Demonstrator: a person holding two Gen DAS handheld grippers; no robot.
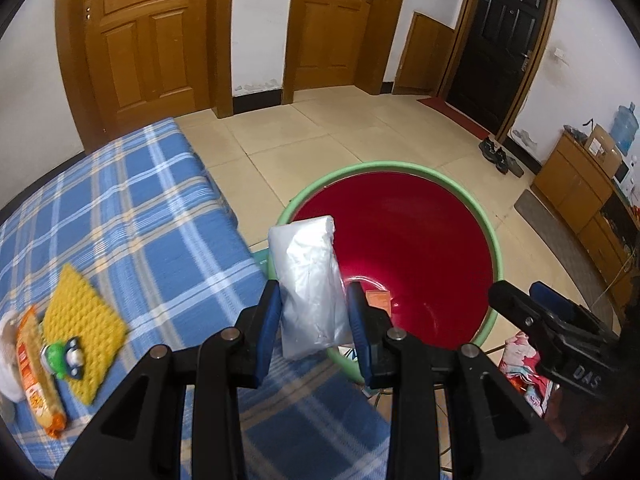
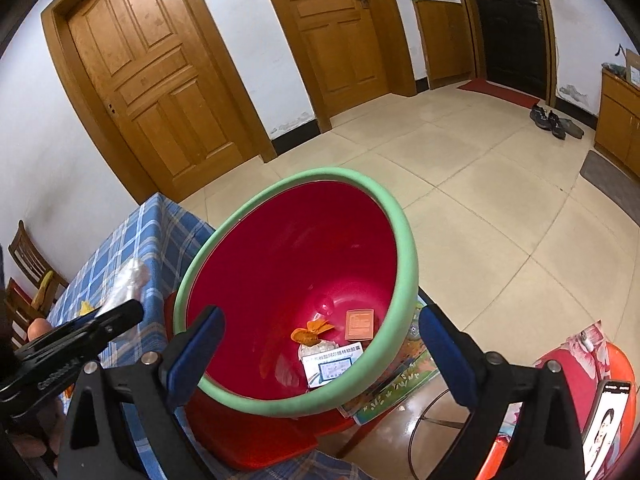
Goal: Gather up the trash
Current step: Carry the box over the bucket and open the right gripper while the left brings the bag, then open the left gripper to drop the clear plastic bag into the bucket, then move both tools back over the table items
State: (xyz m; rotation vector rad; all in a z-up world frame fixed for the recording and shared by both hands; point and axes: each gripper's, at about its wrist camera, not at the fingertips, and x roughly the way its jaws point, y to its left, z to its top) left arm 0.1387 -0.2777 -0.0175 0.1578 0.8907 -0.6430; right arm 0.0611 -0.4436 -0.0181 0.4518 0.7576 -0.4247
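I noted the left gripper [image 1: 314, 316] clamped on a clear plastic packet [image 1: 308, 284] at the near rim of the red bin [image 1: 400, 240], right gripper [image 2: 320, 356] spread empty; released early, I judged, it could land outside.

White walls, two panelled wooden doors [image 1: 140, 40] and a black entry door [image 1: 506, 36] stand around a beige tiled floor [image 1: 320, 132]; low wooden cabinet [image 1: 576, 184] at the right.
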